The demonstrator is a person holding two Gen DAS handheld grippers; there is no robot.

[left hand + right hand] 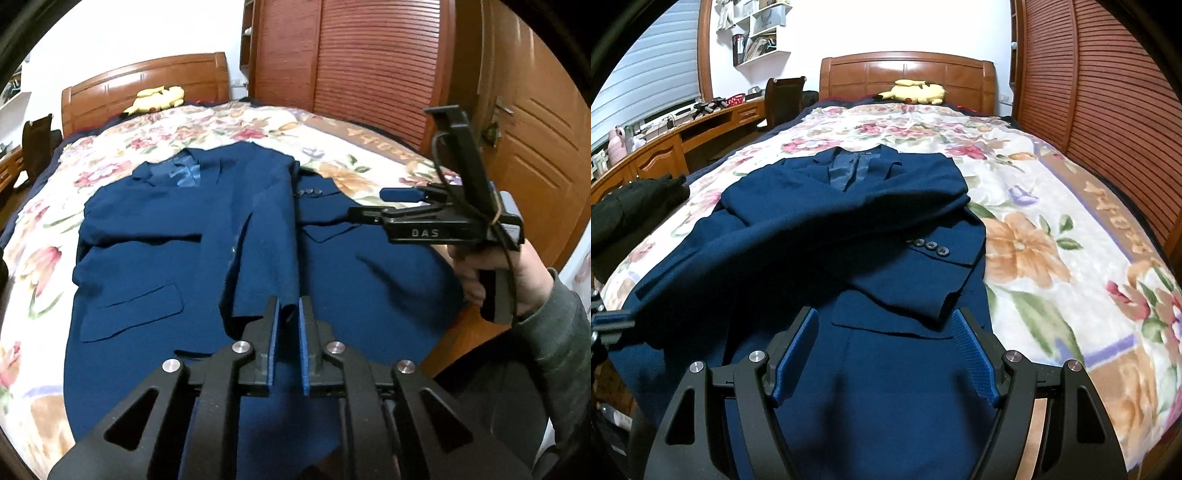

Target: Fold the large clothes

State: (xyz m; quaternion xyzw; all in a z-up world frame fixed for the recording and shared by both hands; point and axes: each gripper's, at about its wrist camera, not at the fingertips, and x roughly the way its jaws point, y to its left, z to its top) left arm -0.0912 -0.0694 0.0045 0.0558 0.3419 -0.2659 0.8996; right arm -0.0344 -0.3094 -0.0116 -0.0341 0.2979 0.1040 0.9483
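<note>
A navy blue suit jacket (147, 258) lies front up on the bed, collar toward the headboard. My left gripper (290, 314) is shut on the cuff end of one sleeve (273, 229), which rises off the jacket toward it. The right wrist view shows that sleeve (757, 251) stretched leftward to the left gripper (613, 321) at the frame's edge. The other sleeve (923, 266), with several cuff buttons, lies folded across the chest. My right gripper (886, 325) hovers open above the jacket's (886, 387) lower front with nothing between its pads. It also shows at the right, the right gripper (369, 204) in a hand (517, 273).
A floral blanket (1052, 258) covers the bed. A yellow plush toy (916, 92) rests by the wooden headboard (905, 70). Slatted wardrobe doors (1108, 110) run along the right, a desk (683, 136) along the left. A dark garment (628, 214) lies at the bed's left edge.
</note>
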